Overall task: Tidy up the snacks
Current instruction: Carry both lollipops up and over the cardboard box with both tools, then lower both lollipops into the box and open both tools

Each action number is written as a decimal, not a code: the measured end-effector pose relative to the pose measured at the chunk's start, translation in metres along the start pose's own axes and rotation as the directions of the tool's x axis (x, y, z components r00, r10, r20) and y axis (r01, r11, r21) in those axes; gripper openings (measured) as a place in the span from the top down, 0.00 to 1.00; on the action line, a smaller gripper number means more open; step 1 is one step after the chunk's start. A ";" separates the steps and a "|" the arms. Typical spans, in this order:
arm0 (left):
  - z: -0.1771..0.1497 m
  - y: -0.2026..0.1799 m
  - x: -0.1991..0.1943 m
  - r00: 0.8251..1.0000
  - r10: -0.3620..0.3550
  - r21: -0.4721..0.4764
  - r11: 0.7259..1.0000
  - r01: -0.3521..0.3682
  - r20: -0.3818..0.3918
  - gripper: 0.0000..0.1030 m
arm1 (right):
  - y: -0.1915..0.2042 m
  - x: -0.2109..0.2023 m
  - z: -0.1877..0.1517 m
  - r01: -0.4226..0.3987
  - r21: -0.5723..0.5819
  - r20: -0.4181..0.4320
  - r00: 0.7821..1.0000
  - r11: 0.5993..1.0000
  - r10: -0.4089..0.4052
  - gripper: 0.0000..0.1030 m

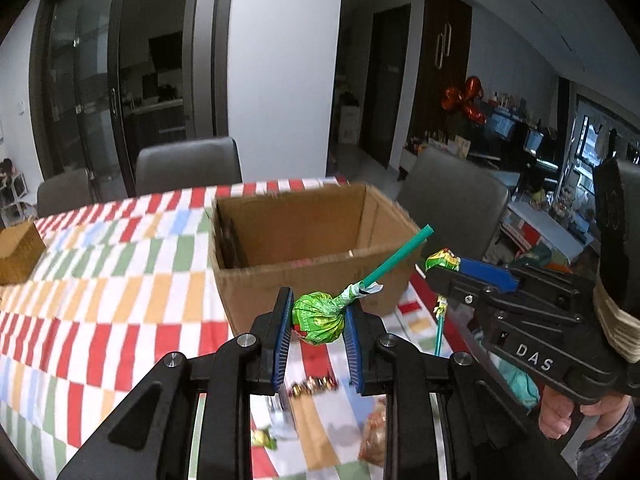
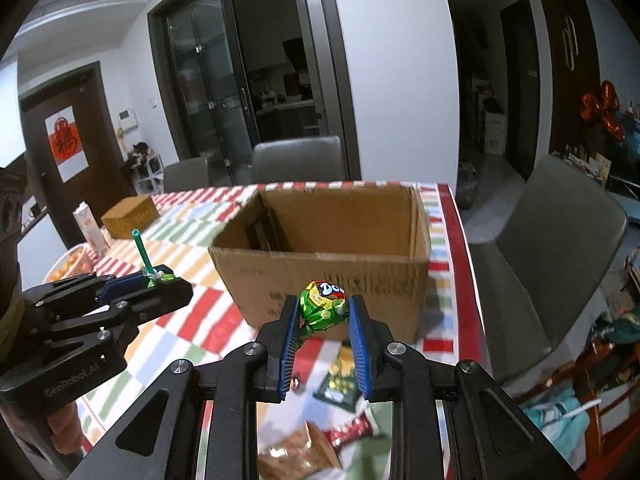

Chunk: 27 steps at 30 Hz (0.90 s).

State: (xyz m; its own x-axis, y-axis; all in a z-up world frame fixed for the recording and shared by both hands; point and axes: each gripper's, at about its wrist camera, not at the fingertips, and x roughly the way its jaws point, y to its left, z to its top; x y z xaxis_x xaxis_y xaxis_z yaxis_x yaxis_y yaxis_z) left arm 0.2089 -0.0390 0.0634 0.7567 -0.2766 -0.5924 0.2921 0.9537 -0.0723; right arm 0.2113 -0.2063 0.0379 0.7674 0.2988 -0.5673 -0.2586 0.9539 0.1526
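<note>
Both tongs grip green-wrapped lollipops — left tongs [image 1: 316,320] on one lollipop [image 1: 318,316], right tongs [image 2: 324,320] on another [image 2: 323,305] — above the desk [image 1: 100,300]. The open cardboard box [image 1: 304,240] stands just ahead; snack packets [image 2: 338,384] lie scattered below.

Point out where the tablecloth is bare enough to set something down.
Free: the checked tablecloth between the open brown cardboard box and the woven yellow basket. Crowded: the near edge, with a green snack packet and other wrapped snacks.
</note>
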 end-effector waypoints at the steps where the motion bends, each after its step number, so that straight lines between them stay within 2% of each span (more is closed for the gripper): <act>1: 0.003 0.001 -0.001 1.000 0.006 0.002 1.000 -0.006 0.010 0.76 | 0.002 0.001 0.005 -0.001 -0.005 0.007 1.000 1.000 0.001 0.75; 7: 0.028 0.013 0.003 0.999 0.032 0.004 0.999 -0.032 0.043 0.76 | 0.010 0.009 0.037 0.008 -0.030 0.048 0.999 1.000 -0.007 0.75; 15: 0.059 0.034 0.033 1.000 -0.003 -0.051 0.999 0.003 0.006 0.76 | 0.013 0.034 0.073 0.027 -0.053 0.058 0.998 0.998 -0.024 0.75; 20: 0.071 0.044 0.060 0.999 -0.009 -0.071 0.997 0.006 -0.035 0.76 | 0.005 0.057 0.088 0.038 -0.039 0.024 0.999 0.999 -0.037 0.75; 27: 0.081 0.049 0.102 0.995 0.019 -0.047 0.999 -0.023 -0.097 0.76 | -0.009 0.092 0.094 0.039 0.001 -0.037 0.999 0.999 -0.039 0.75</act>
State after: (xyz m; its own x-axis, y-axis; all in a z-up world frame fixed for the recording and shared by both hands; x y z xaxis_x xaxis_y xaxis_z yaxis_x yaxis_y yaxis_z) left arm 0.3475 -0.0301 0.0645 0.7014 -0.2460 -0.6689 0.2469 0.9643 -0.0958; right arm 0.3390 -0.1843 0.0609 0.7549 0.2604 -0.6020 -0.2283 0.9647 0.1311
